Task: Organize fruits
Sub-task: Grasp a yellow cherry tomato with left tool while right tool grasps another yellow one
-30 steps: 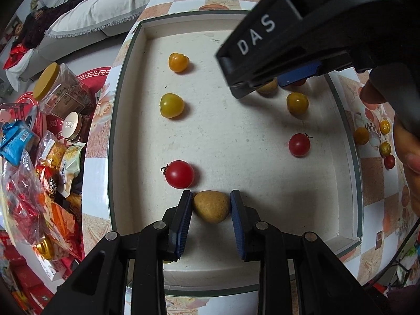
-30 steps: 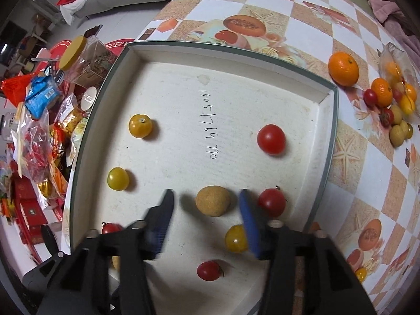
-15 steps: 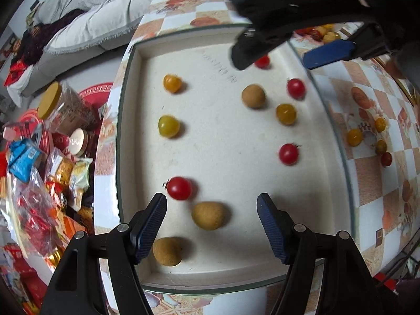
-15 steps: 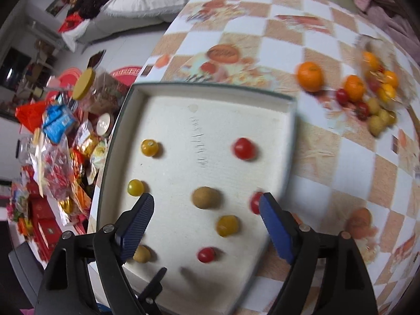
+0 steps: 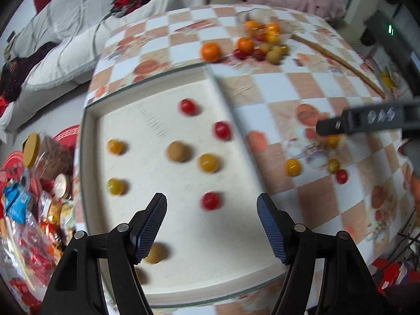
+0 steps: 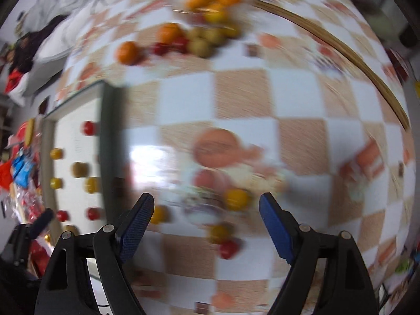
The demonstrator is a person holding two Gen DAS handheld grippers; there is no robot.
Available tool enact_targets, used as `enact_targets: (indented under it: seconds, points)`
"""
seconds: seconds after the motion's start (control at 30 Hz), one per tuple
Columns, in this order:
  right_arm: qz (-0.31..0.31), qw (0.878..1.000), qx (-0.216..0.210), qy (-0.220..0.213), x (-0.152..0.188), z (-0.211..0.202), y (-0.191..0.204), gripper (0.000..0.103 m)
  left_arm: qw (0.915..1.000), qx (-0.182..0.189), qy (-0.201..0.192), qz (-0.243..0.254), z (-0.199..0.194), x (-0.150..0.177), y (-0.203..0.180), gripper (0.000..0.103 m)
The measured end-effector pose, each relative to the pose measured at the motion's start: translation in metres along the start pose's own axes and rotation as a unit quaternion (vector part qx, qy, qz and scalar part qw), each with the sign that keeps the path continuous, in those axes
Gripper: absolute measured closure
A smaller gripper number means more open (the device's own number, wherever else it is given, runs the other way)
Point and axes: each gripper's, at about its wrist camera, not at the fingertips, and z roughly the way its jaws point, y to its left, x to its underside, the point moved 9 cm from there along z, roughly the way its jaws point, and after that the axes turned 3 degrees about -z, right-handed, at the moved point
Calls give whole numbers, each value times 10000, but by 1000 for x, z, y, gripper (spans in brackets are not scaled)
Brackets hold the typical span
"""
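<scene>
A white tray (image 5: 183, 267) holds red and yellow cherry tomatoes and brown longans, such as a red tomato (image 5: 210, 200) and a longan (image 5: 179, 151). My left gripper (image 5: 212, 227) is open and empty above the tray's near part; a longan (image 5: 157, 253) lies by its left finger. My right gripper (image 6: 206, 221) is open and empty above the checkered table, over a loose yellow tomato (image 6: 236, 199), another yellow one (image 6: 219, 233) and a red one (image 6: 229, 248). The right gripper also shows in the left wrist view (image 5: 362, 122). The right wrist view is blurred.
A pile of oranges, tomatoes and longans (image 5: 260, 42) lies at the table's far side, with a thin wooden stick (image 5: 341, 63) to its right. Snack packets and jars (image 5: 29, 197) lie on the floor left of the tray. The tray's right wall (image 6: 111, 141) stands left of my right gripper.
My left gripper has let go of the longan, opened and drawn back and up. My right gripper has swung right, off the tray, to over the loose tomatoes on the table.
</scene>
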Motion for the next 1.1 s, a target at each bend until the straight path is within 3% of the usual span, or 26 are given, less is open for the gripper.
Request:
enact_targets:
  seconds: [0.23, 0.4, 0.73, 0.87, 1.1]
  points:
    - [91, 9999, 100, 77, 9, 13, -30, 22, 9986, 313, -104, 410, 2, -20, -54, 31]
    - [-102, 9998, 42, 140, 8, 22, -28, 43, 9978, 358, 0, 551, 12, -23, -71, 31]
    - [-468, 9988, 57, 134, 5, 30, -20, 54, 9962, 298, 167, 797, 30, -26, -86, 31]
    - [-538, 9984, -68, 135, 4, 30, -20, 70, 9944, 253, 256, 991, 39, -24, -94, 31]
    - [-420, 9986, -298, 101, 3, 24, -31, 72, 9915, 160, 446, 1209, 59, -22, -106, 31]
